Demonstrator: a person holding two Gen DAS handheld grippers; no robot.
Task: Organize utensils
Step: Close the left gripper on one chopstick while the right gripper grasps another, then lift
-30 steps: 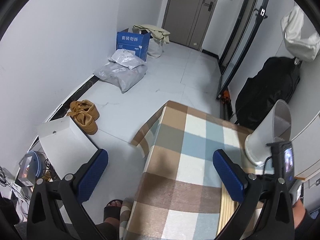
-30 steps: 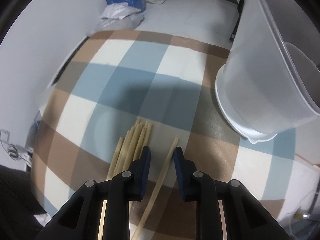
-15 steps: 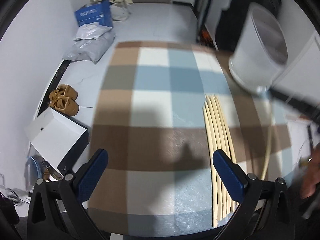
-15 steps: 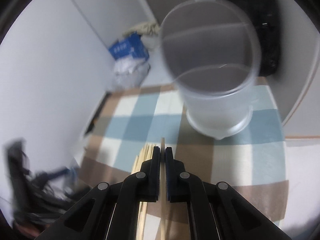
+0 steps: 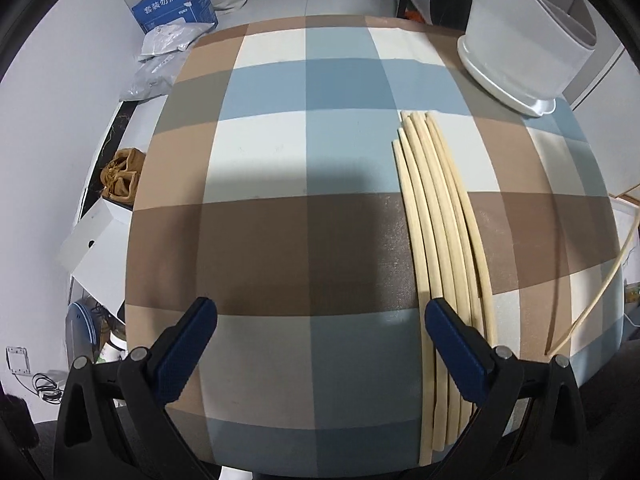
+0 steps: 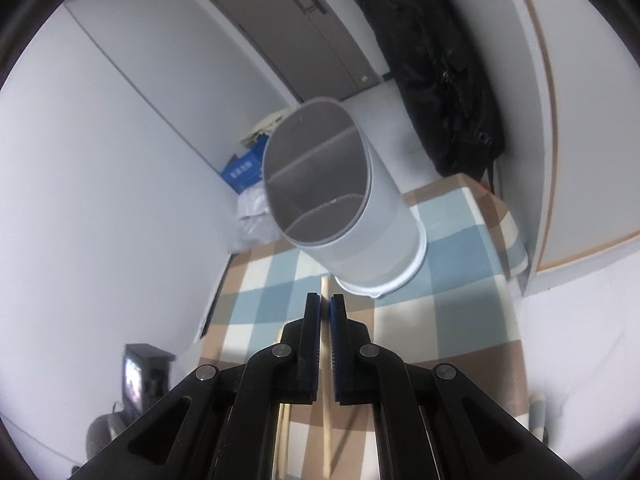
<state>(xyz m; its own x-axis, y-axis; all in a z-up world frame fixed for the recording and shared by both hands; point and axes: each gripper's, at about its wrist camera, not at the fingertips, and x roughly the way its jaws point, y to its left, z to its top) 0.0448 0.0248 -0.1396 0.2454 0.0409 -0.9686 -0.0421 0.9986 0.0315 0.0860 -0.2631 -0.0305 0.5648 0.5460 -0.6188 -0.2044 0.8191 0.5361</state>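
Several pale bamboo chopsticks (image 5: 436, 216) lie side by side on the checked tablecloth (image 5: 288, 184). My left gripper (image 5: 320, 312) hangs open above the cloth, its right finger over the near ends of the bundle, nothing between its pads. My right gripper (image 6: 325, 300) is shut on a single chopstick (image 6: 325, 285), whose tip pokes out toward the white divided utensil holder (image 6: 352, 216). That chopstick (image 5: 592, 304) shows lifted at the right edge of the left wrist view, and the holder (image 5: 524, 40) stands at the cloth's far right corner.
On the floor left of the table are a blue box (image 5: 176, 6), grey bags (image 5: 160, 60), tan shoes (image 5: 122, 176) and a white box (image 5: 96, 248). A black bag (image 6: 440, 80) hangs by the wall behind the holder. The left hand's device (image 6: 140, 376) shows at lower left.
My right gripper closed on one chopstick and lifted it off the cloth toward the holder. My left gripper swung over the table and tipped down toward the bundle.
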